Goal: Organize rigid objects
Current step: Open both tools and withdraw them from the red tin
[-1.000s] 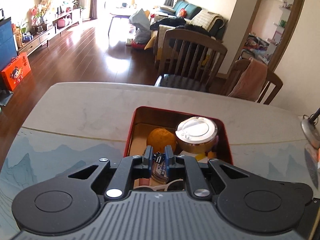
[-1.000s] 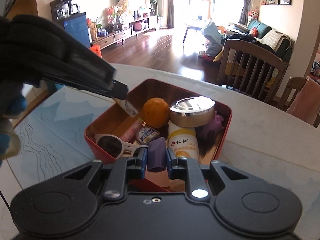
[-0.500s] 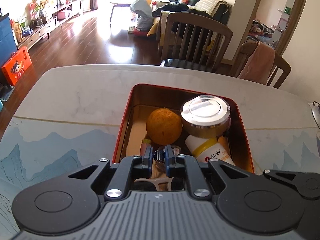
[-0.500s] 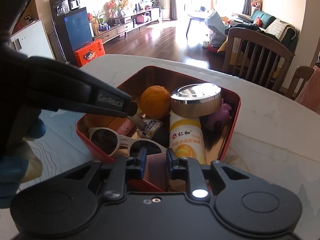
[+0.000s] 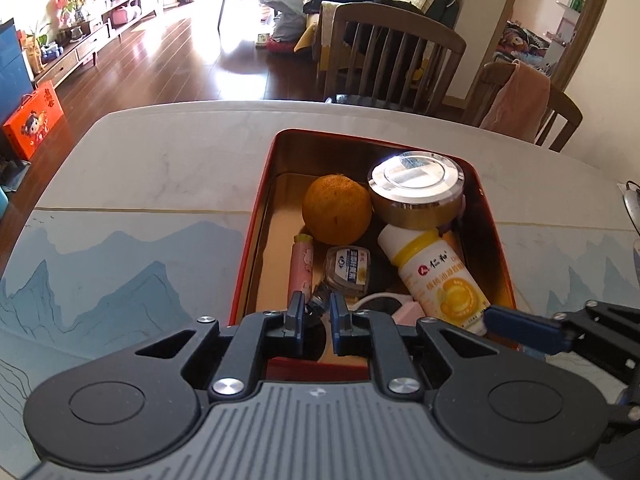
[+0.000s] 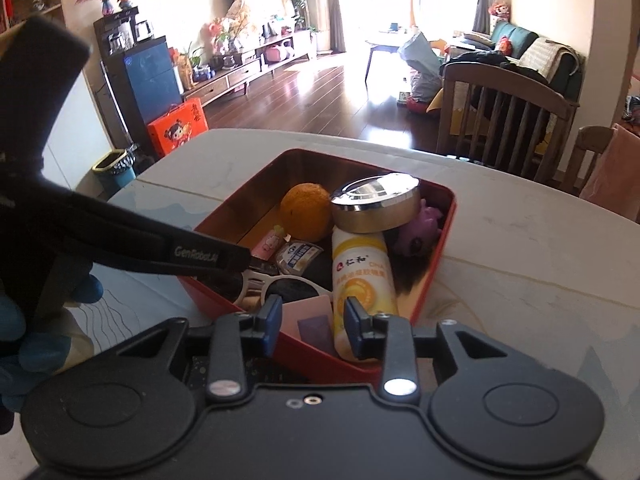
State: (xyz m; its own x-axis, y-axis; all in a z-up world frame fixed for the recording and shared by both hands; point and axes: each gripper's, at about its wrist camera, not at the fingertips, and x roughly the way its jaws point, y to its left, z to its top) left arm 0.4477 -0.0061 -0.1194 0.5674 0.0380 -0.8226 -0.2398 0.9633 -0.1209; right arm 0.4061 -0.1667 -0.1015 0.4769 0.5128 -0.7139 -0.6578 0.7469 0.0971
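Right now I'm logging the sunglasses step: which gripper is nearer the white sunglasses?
Left. The left gripper is shut right at the white sunglasses in the red tin. The right gripper, jaws just opened, hangs over the tin's near corner beside them.

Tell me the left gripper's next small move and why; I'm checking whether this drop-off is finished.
Probably open the left gripper and let go. Its jaws are shut on the dark cap of the small bottle, which already appears to lie inside the red box, between the pink tube and the yellow bottle, so nothing seems left to carry.
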